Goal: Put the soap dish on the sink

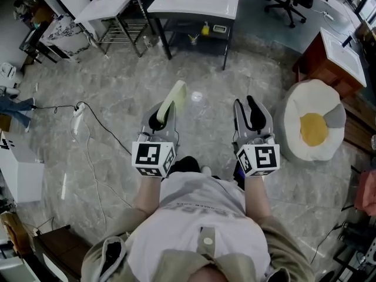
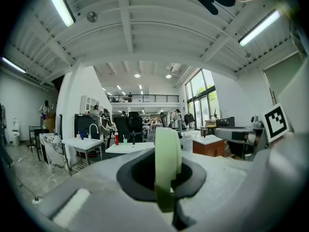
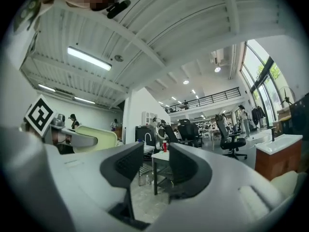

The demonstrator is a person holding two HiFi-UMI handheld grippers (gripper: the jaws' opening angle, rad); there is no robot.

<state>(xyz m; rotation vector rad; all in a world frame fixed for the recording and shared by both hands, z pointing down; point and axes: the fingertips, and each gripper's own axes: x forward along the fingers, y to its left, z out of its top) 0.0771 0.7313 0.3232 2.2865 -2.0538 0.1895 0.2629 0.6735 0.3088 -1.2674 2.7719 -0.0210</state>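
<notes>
soap dish (image 1: 175, 97) clamped in left hand-held gripper (image 1: 165, 107)
the dish stands on edge above the floor (image 1: 117, 87), well apart from the white sink (image 1: 197, 4) ahead; right hand-held gripper (image 1: 247, 107) has its jaws apart, nothing between.

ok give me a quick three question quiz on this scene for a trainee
1. True or false: the right gripper holds the soap dish.
2. Multiple choice: what sits between the jaws of the left gripper? A nothing, B the soap dish, C a sponge.
3. Short answer: is the soap dish on the sink yet?

Key: 1 false, its jaws stand apart and empty. 2 B, gripped edge-on. 3 no, it is held over the floor, short of the sink.
</notes>
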